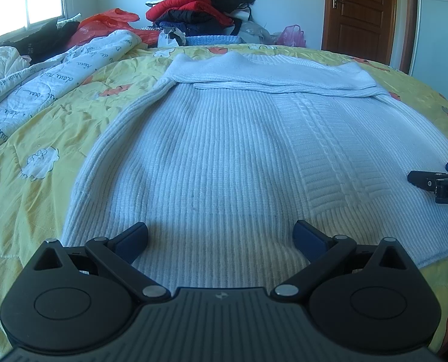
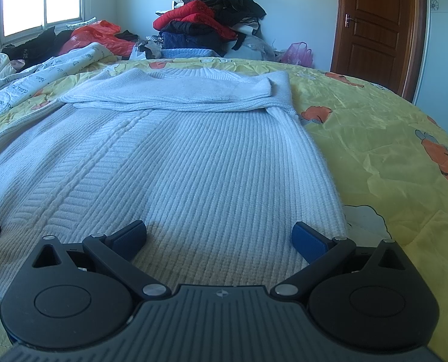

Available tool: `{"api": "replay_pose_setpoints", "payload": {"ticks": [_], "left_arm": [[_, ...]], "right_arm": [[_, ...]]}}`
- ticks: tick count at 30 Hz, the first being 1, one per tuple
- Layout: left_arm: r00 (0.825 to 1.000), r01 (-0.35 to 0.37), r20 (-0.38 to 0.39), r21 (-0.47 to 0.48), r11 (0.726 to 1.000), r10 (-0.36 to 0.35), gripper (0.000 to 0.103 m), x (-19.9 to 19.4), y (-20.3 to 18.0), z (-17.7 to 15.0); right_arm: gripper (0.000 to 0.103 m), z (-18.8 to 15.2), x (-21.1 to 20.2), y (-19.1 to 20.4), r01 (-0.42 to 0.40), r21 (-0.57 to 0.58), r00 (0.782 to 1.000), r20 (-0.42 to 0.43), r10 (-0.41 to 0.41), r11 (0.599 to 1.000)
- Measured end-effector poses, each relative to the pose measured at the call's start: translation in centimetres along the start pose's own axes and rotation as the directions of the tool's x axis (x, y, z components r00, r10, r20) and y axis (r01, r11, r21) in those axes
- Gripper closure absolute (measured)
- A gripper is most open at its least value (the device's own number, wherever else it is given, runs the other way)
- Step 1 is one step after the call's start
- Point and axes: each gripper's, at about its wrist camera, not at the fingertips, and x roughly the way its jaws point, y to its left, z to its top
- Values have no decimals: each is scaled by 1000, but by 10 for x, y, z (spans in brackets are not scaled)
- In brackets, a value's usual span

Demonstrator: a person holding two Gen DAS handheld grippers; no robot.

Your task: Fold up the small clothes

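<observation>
Both grippers, left point(image 1: 221, 236) and right point(image 2: 219, 236), gape wide and empty over the white sweater's point(image 1: 224, 150) hem; grabbing only 1 knit layer would skew the fold.

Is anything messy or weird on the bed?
The white sweater looks neat, sleeves folded flat across its top. The odd part is behind it: a rumpled white quilt and a leaning pile of clothes at the far edge. Nothing looks torn or spilled.
</observation>
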Motion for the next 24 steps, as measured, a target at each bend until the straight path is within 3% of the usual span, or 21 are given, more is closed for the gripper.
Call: {"api": "replay_pose_setpoints", "payload": {"ticks": [20, 24], "left_arm": [[1000, 4, -10, -5, 1000, -4, 0, -3, 0, -4], [999, 18, -39, 1, 1000, -18, 0, -7, 3, -1]], "right_arm": [[1, -3, -3, -1, 3, 1, 1000, 5, -3, 1000], [1, -15, -16, 1, -4, -44, 1000, 10, 4, 999]]}}
